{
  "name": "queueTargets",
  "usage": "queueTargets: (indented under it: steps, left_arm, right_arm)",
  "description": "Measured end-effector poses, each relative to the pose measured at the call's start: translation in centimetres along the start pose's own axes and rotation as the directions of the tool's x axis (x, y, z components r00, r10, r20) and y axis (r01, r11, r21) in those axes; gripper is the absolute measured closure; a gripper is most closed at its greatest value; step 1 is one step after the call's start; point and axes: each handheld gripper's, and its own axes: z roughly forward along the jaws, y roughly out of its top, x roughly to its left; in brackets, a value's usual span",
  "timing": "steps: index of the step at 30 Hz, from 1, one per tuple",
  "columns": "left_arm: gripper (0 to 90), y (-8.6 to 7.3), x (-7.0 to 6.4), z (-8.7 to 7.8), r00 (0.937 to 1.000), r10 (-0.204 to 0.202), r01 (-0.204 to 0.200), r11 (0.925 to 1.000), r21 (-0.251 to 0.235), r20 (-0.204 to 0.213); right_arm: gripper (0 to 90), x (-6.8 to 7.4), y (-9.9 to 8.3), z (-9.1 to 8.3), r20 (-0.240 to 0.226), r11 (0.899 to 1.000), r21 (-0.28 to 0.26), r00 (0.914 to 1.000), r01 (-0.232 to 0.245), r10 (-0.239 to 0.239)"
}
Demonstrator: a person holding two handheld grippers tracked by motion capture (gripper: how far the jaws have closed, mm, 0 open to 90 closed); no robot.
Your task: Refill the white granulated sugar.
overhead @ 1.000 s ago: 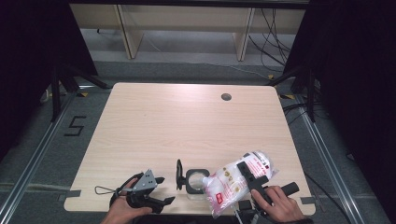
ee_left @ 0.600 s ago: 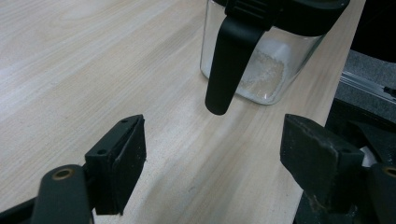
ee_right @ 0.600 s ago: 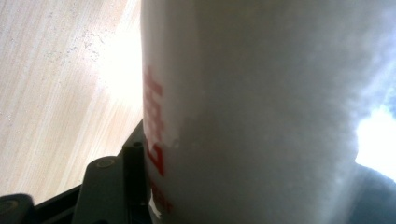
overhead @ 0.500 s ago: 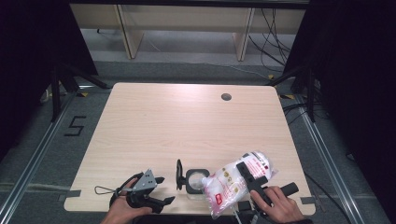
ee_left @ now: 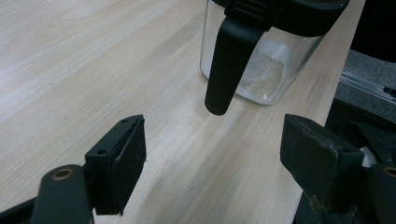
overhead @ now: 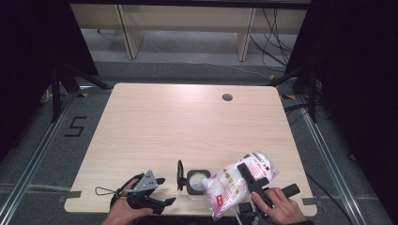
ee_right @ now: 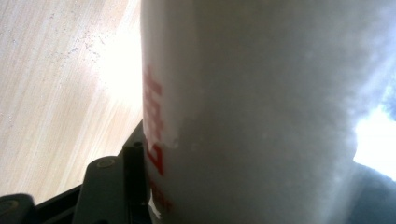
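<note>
The right gripper point(overhead: 252, 177) clamps a soft white plastic bag with red print point(overhead: 234, 183), tilted beside the clear glass jar with black flip lid point(overhead: 196, 180). The left gripper point(ee_left: 210, 163) gapes, jar ahead. Powder may spill past the mouth, or the bag may slip.

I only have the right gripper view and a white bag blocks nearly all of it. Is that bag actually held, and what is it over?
Observer: Yes. In the high view the right claw is clamped on the white bag with red print, which is tilted toward a glass jar.
Operator: Is the jar open?
Observer: Its black lid stands flipped up at the jar's left side, so the mouth is open.
Operator: Anything in the jar?
Observer: The left gripper view shows a little white powder at the bottom.
Operator: Where is the other claw?
Observer: The left claw is open, low at the near table edge, left of the jar and not touching it.
</note>
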Motion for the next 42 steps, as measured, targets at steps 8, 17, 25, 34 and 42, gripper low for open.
queueTargets:
  steps: [8,17,25,34,42]
  left_arm:
    - [22.3,0.0,-0.06,0.02,1.0,-0.008,0.008,0.9999,-0.007,0.0]
    - [22.3,0.0,0.01,0.0,1.0,0.001,-0.001,1.0,0.0,0.0]
    - [22.3,-0.01,-0.05,0.03,1.0,-0.007,0.007,0.9999,-0.007,0.001]
    - [22.3,0.01,-0.05,0.02,1.0,-0.007,0.007,0.9999,-0.008,0.001]
    - [22.3,0.01,0.02,-0.02,1.0,0.001,-0.001,1.0,0.0,-0.001]
  right_arm:
    - [40.3,0.07,0.09,-0.14,-0.001,1.0,0.007,0.9998,-0.02,0.02]
    - [40.3,0.0,-0.06,-0.15,0.0,1.0,0.012,1.0,-0.004,0.004]
    - [40.4,-0.01,-0.04,-0.2,0.005,1.0,0.017,1.0,0.002,-0.002]
    - [40.6,-0.04,-0.09,-0.31,0.006,1.0,0.019,0.9999,-0.012,0.012]
    - [40.7,-0.12,-0.17,-0.13,0.007,1.0,0.008,0.9999,0.01,-0.01]
